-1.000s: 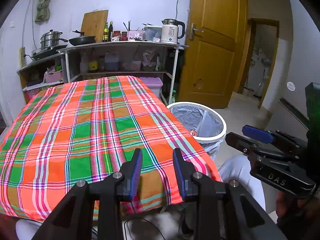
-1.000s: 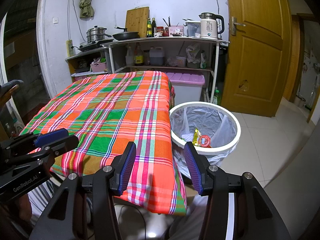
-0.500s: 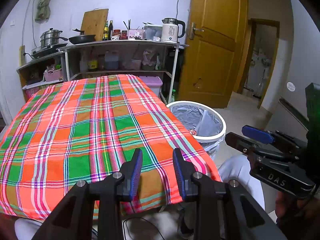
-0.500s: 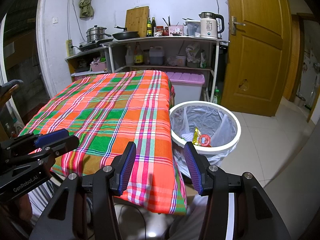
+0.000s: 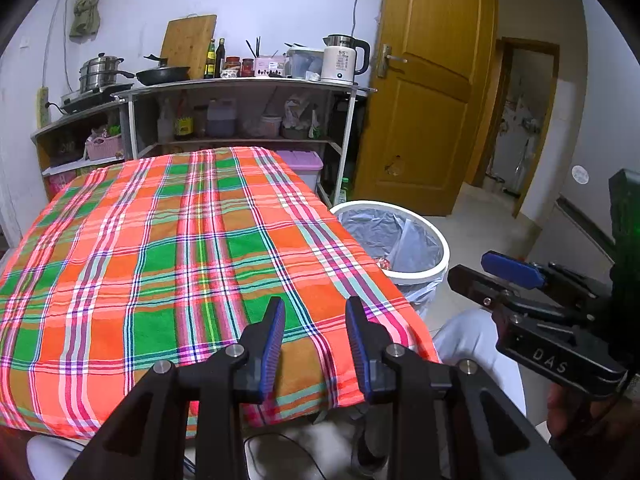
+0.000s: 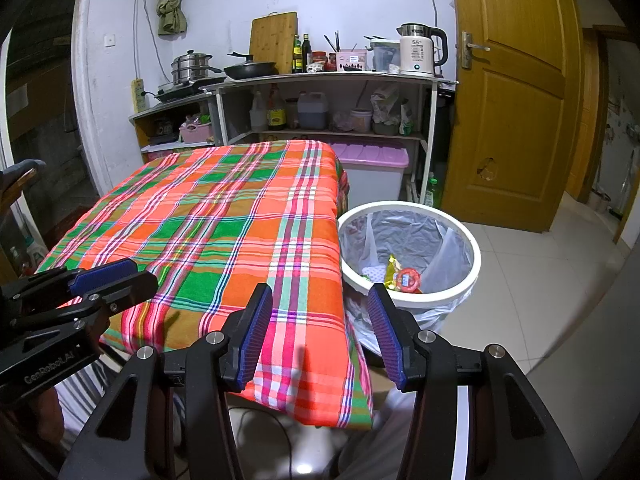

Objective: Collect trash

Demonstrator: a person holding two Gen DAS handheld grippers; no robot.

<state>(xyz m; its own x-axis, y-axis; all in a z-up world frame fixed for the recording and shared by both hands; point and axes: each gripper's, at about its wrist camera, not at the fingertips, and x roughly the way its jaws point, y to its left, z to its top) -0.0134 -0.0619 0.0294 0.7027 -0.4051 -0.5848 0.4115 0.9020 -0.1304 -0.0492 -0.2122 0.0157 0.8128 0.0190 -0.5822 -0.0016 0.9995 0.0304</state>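
A white trash bin (image 6: 472,248) lined with a grey bag stands on the floor right of the table; it also shows in the left wrist view (image 5: 434,236). Inside lie a yellow and red wrapper (image 6: 404,278) and other scraps. The table wears an orange and green plaid cloth (image 5: 180,248) with no trash visible on it. My left gripper (image 5: 314,312) is open and empty over the cloth's near edge. My right gripper (image 6: 320,304) is open and empty above the table's near right corner, next to the bin.
Shelves (image 6: 328,80) behind the table hold a kettle (image 6: 418,50), pots, a pan and bottles. A purple-lidded box (image 6: 372,160) sits under the shelf. A wooden door (image 6: 516,100) is at the right. Tiled floor lies beyond the bin.
Both grippers stay open and empty. The left wrist view has drifted slightly; the right has not visibly moved.
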